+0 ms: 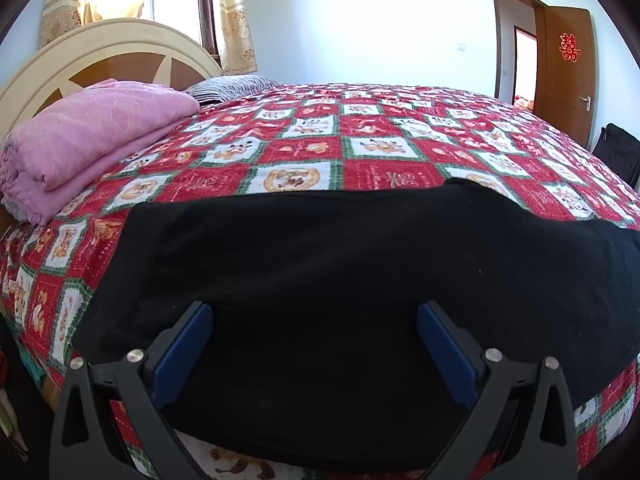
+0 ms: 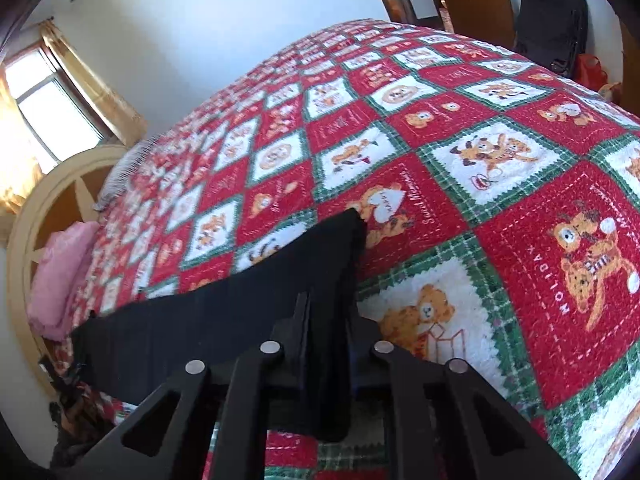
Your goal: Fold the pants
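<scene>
Black pants (image 1: 320,280) lie spread across the near side of a bed covered by a red, white and green teddy-bear quilt (image 1: 360,140). My left gripper (image 1: 314,312) is open, its blue-padded fingers (image 1: 188,344) hovering over the near part of the pants, holding nothing. In the right wrist view my right gripper (image 2: 326,312) is shut on one end of the pants (image 2: 224,312). The cloth bunches between the fingers, hangs below them and is lifted off the quilt (image 2: 480,160), stretching left across the bed edge.
A folded pink blanket (image 1: 88,144) lies at the head of the bed by the cream and wood headboard (image 1: 100,48), with a striped pillow (image 1: 232,88) behind. A wooden door (image 1: 564,72) and a black bag (image 2: 552,20) stand past the far side.
</scene>
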`<state>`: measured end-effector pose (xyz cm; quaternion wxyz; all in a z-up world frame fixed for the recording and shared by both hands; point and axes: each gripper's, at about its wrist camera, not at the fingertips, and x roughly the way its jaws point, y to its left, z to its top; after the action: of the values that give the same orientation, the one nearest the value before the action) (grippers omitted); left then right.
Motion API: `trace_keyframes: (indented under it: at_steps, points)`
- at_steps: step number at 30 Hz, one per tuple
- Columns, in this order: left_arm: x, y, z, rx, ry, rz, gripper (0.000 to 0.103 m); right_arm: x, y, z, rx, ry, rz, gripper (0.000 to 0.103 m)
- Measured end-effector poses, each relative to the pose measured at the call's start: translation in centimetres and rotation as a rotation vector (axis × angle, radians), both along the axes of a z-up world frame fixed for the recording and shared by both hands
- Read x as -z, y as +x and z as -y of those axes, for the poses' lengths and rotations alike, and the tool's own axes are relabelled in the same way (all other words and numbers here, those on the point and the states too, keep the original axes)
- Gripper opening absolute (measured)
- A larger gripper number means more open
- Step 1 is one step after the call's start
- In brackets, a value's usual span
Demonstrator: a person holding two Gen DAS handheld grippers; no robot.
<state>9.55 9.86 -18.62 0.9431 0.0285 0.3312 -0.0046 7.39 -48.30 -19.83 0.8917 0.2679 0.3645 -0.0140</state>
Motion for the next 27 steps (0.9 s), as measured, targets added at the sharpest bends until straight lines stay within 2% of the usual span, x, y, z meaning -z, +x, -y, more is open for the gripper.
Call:
trace_keyframes:
  at_steps: [12,20,27]
  points:
    - [-2.2,-0.5,1.0,0.048,-0.009,0.033,0.103,-5.1,-0.5,-6.1,-0.052,-0.066,0.109,0.012]
    - [-2.9,-0.7,2.7,0.109,-0.027,0.017,0.103,-6.1,0.4,-12.2,-0.153,-0.06,0.141,0.012]
    - [-3.9,-1.1,4.0,0.163,-0.035,0.027,0.103,-6.2,2.6,-19.1,-0.28,-0.099,0.141,0.012]
